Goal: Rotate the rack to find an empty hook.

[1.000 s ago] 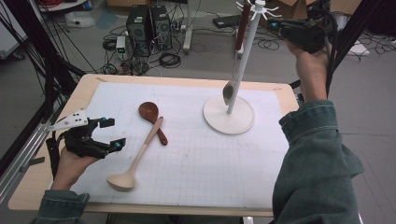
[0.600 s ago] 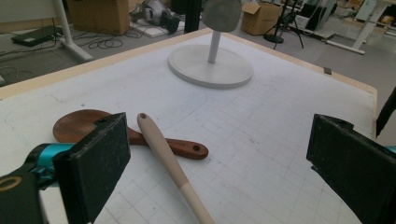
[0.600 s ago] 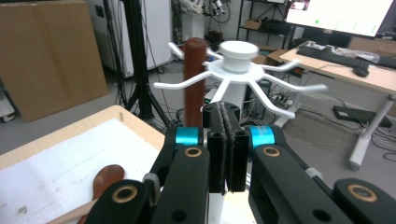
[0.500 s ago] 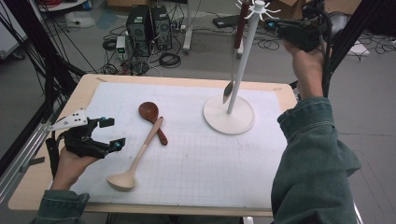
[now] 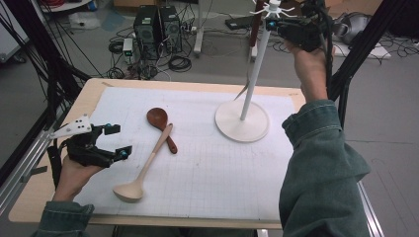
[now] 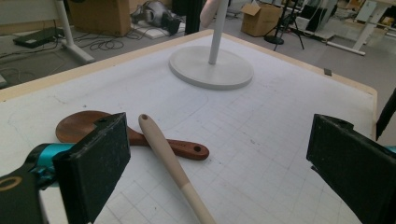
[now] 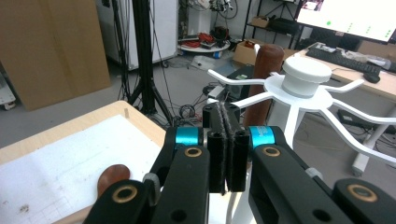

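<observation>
White and slim, the hook stand (image 5: 253, 74) carries a dark-handled utensil (image 5: 254, 34) on one arm near its top; the right gripper (image 5: 284, 27), jaws pressed together on nothing, has edged sideways beside the crown within the last second, so that hanging looks finished. On the mat (image 5: 207, 168) the brown spoon (image 5: 160, 126) and pale wooden spoon (image 5: 146, 165) lie crossed, untouched; the left gripper (image 5: 116, 140) rests beside them, jaws spread, probably next to act.

A white mat (image 5: 207, 168) covers the table (image 5: 29, 197), bearing two spoons and a stand.
</observation>
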`<state>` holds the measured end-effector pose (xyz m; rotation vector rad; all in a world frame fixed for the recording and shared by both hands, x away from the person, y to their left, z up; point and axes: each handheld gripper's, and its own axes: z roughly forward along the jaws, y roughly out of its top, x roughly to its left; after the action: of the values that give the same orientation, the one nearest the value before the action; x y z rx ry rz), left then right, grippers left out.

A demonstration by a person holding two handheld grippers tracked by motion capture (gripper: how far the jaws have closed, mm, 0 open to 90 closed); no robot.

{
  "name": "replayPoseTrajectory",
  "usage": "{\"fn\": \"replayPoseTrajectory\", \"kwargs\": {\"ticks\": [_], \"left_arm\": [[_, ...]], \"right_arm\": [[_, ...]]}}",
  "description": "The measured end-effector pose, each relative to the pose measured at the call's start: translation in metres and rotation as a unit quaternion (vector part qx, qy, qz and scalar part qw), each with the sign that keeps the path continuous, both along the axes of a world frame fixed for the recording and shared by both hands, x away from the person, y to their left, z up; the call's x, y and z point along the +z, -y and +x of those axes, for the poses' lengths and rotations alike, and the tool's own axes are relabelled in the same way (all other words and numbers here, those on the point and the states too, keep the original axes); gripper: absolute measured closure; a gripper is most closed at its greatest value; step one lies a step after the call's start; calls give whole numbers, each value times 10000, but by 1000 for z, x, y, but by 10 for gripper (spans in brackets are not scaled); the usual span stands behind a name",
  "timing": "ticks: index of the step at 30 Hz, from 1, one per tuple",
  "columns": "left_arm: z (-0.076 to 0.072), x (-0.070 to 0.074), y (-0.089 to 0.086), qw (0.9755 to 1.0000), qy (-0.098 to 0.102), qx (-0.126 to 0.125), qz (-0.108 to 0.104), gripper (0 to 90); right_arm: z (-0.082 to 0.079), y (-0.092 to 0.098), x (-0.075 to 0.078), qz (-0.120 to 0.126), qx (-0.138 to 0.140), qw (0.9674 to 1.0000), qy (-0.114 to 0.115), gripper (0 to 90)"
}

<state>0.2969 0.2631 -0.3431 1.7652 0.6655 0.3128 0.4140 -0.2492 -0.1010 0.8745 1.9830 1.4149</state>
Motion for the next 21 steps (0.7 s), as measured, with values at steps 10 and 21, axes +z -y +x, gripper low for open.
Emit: {"fn": "replayPoseTrajectory", "kwargs": {"ticks": [10,21], "left_arm": [[1,-1,0,10000,-40,-2,22,70],[1,-2,2,10000,-55,-32,70,74]], "right_arm": [[-12,5,-8,201,371,9991,4,831],[-28,10,-33,394,769,9962,-120,627]]}}
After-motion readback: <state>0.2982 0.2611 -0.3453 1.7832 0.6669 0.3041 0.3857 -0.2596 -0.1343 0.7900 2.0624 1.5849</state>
